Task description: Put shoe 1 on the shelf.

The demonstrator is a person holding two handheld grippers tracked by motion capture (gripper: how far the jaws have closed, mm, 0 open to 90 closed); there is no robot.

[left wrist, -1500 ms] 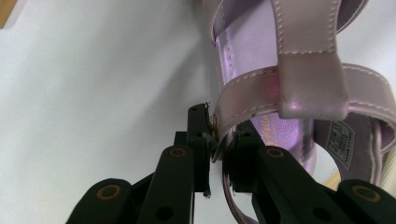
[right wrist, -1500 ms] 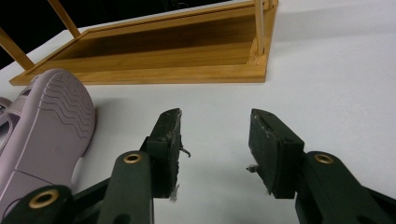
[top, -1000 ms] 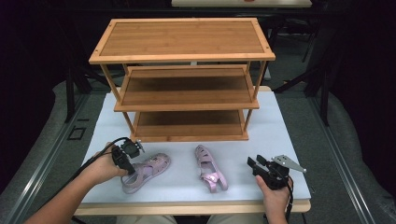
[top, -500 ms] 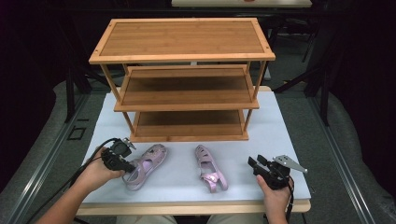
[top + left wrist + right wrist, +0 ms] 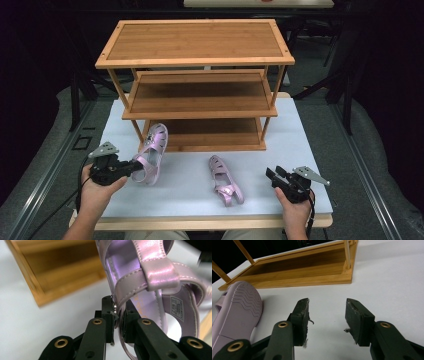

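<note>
My left gripper [image 5: 134,165] is shut on the heel strap of a shiny lilac sandal [image 5: 152,154], which hangs lifted off the white table [image 5: 185,205] with its toe tipped up toward the rack's lowest shelf [image 5: 210,138]. In the left gripper view the jaws [image 5: 119,319] pinch the strap of that sandal [image 5: 152,277]. The matching second sandal [image 5: 225,180] lies on the table right of centre. My right gripper [image 5: 270,174] rests at the front right, open, nothing between its fingers [image 5: 327,317]. The second sandal's ribbed sole [image 5: 239,307] faces it from the left.
A three-tier bamboo shoe rack [image 5: 197,42] stands at the back of the table, all tiers bare. Its lowest shelf [image 5: 307,267] sits just above the tabletop. The person's hands come in at the front edge; dark floor surrounds the table.
The left gripper has risen and moved toward the rack, carrying the sandal off the table and tipping its toe up. The right gripper and the second sandal have stayed put.
</note>
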